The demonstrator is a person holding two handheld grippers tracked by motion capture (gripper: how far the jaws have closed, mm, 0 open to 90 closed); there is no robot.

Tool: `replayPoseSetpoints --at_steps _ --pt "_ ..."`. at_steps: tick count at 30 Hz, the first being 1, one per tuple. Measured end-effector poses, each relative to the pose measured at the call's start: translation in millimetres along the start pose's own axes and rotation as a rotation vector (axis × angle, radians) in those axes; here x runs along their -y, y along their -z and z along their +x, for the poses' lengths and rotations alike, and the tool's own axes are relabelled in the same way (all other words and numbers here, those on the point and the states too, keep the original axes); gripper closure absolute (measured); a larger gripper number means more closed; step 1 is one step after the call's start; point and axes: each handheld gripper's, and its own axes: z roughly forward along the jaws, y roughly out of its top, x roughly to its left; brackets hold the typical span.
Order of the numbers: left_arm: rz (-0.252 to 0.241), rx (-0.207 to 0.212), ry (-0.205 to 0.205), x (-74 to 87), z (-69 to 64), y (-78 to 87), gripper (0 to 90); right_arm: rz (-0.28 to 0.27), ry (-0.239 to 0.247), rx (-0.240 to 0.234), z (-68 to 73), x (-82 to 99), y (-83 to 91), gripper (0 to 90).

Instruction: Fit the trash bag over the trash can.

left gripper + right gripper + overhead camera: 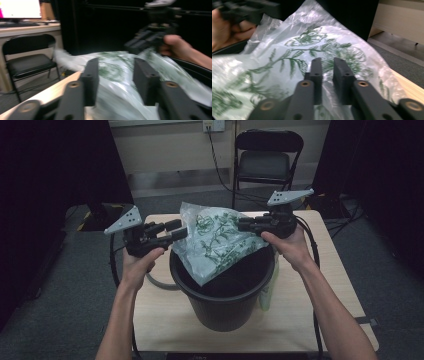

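Note:
A clear plastic bag (217, 242) printed with green flowers lies draped across the mouth of a black bucket (225, 295) on a wooden table (320, 285). My right gripper (242, 224) is at the bag's right edge, shut on the plastic; in the right gripper view the film is pinched between its narrow jaws (327, 62). My left gripper (178, 230) hovers at the bag's left edge with its jaws wide apart. In the left gripper view it (116, 63) is open, and the blurred bag (117, 82) lies between and beyond its fingers (91, 75).
A pale green object (268, 287) stands against the bucket's right side. A cable loop (159, 283) lies on the table left of the bucket. A black folding chair (265, 160) stands behind the table, with dark curtains on both sides.

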Motion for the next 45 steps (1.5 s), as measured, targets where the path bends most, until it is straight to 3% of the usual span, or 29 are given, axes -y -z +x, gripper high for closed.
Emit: replayPoseSetpoints --at_steps 1,2,4,6,8,9,12,13,19,20,22,24,26,27,31,34,37,40,42,43,45 --pt "0.0 0.0 0.0 0.0 0.0 0.0 49.5 0.0 0.0 0.0 0.0 0.0 0.0 81.1" --pt "-0.001 -0.009 0.027 1.7 12.3 -6.9 47.8 0.018 0.011 -0.015 2.1 0.0 -1.4 84.6" --pt "0.009 -0.026 0.045 3.3 22.1 -15.2 43.4 0.028 0.017 -0.025 3.4 0.0 -1.5 86.0" --pt "0.011 -0.015 0.055 3.9 26.4 -19.0 42.3 0.036 0.028 -0.037 5.3 -0.1 -0.4 86.3" --pt "0.025 0.003 0.082 3.9 34.4 -27.9 49.2 0.033 0.036 -0.043 7.4 -0.5 1.7 85.6" --pt "0.024 0.022 0.074 4.1 34.4 -29.1 60.3 0.024 0.036 -0.042 8.0 -0.8 2.9 83.9" --pt "0.019 0.044 0.061 5.2 28.9 -28.4 86.1 -0.005 0.033 -0.025 7.4 -1.3 6.9 75.6" --pt "0.022 0.047 0.051 5.4 26.0 -26.6 90.0 -0.011 0.03 -0.017 6.6 -1.3 8.2 71.4" --pt "0.029 0.066 0.008 7.7 7.3 -14.0 90.0 -0.033 -0.013 0.049 0.4 1.7 16.1 58.1" --pt "0.028 0.079 -0.003 9.0 -1.2 -8.1 90.0 -0.03 -0.017 0.059 -0.6 2.8 16.5 56.1" --pt "0.022 0.098 -0.017 10.5 -8.5 -3.4 90.0 -0.026 -0.025 0.067 -2.0 4.0 16.3 54.9" --pt "0.046 0.096 -0.037 11.7 -14.0 -0.2 90.0 -0.025 -0.03 0.071 -3.1 4.8 15.6 54.6" --pt "0.028 0.106 -0.028 14.5 -15.9 4.6 90.0 -0.028 -0.033 0.07 -3.2 5.2 15.9 55.1" --pt "0.019 0.102 -0.024 15.0 -15.7 6.9 89.5 -0.033 -0.033 0.069 -3.2 5.3 16.6 55.8" --pt "-0.022 0.092 -0.002 12.7 -9.6 11.2 72.1 -0.045 -0.036 0.072 -5.1 5.0 19.6 61.6" --pt "-0.043 0.051 -0.001 2.8 -2.8 7.9 61.3 -0.052 -0.04 0.073 -6.1 5.0 20.5 65.2" --pt "-0.036 0.043 0.005 -2.4 2.4 1.7 54.9 -0.048 -0.043 0.068 -6.6 5.6 17.9 65.3" --pt "-0.049 0.012 0.043 -5.5 14.0 -8.1 47.8 -0.037 -0.035 0.057 -5.1 6.1 15.8 67.3" --pt "-0.047 0.001 0.045 -5.5 17.7 -11.1 46.3 -0.032 -0.022 0.049 -3.0 5.9 15.8 71.4" --pt "-0.033 -0.012 0.071 -4.2 26.0 -17.8 44.7 -0.029 -0.017 0.039 -1.7 5.6 16.0 72.3" --pt "-0.03 -0.014 0.081 -2.8 30.0 -20.5 43.7 -0.015 -0.006 0.019 0.8 5.8 16.2 74.5"
